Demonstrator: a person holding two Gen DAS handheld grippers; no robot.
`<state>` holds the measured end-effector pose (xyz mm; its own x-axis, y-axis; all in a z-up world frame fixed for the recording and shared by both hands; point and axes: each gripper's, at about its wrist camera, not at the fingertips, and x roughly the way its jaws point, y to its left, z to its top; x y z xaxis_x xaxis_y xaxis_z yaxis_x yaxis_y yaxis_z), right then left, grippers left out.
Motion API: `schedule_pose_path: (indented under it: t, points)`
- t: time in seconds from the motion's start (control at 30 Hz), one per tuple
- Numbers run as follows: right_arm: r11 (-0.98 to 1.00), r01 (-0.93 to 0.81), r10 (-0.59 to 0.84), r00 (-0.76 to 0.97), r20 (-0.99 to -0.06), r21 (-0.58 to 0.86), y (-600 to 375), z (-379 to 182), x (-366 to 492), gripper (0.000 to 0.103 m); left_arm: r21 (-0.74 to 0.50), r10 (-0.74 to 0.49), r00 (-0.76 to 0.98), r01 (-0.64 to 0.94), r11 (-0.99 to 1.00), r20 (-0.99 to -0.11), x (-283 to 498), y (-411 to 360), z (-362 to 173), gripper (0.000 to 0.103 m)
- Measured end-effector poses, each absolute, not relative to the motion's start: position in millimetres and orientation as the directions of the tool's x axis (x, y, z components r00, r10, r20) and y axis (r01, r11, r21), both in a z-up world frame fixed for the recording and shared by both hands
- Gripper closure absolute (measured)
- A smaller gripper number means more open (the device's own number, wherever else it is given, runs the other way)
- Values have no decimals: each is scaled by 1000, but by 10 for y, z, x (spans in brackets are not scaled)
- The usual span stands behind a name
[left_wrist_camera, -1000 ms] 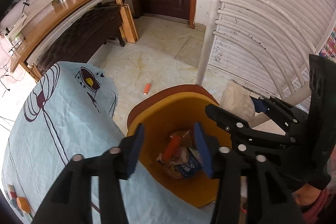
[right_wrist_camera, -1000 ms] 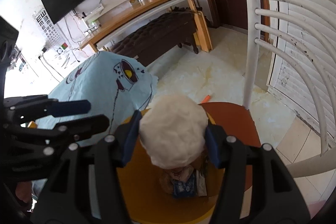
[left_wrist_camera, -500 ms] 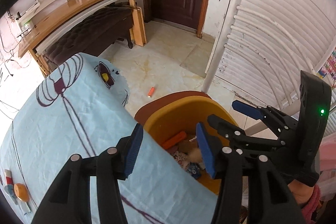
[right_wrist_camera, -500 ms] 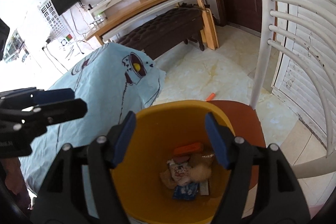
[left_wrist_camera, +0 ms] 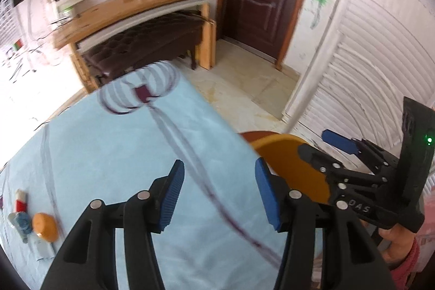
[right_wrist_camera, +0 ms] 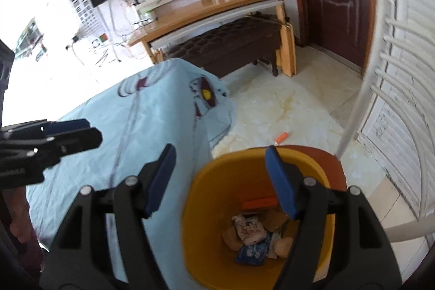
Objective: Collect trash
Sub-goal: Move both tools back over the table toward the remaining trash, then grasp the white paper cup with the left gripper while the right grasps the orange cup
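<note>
A yellow bin stands on a brown seat beside the table and holds wrappers and scraps. My right gripper hangs open above the bin's left rim with nothing between its fingers. My left gripper is over the light blue tablecloth, its jaws opening slightly and empty. At the cloth's left edge lie an orange round piece and crumpled wrappers. The left wrist view also catches the right gripper in front of the bin; the right wrist view catches the left gripper.
A small orange item lies on the tiled floor beyond the bin. A white slatted chair stands at the right. A wooden desk with a dark bench under it and a brown door are at the back.
The white wad left my right gripper, whose jaws spread wider, and it now lies in the bin. Both grippers rose and drew left; the left one swung from the bin to the tablecloth.
</note>
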<state>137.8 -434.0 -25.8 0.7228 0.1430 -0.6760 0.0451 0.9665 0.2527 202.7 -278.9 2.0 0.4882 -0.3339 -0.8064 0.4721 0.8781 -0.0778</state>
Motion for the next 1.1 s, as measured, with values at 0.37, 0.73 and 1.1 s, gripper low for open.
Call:
schedule_pose_path:
  t: [0.37,0.73,1.1]
  points:
    - [977,-113,208,707,-676,183,-3433,26,1594,30,-129,-313,548,349,928,-776,2119,-1870,183,47]
    - [956,-269,270,655,-705,116,-2475,100,1737,30,-85,-217,603,240,967,-768,2119,-1043,190,46]
    - [916,-393,317,595,-738,77,-1722,79,1916,30,-42,-123,610,145,989,-783,2286,-273,114,43]
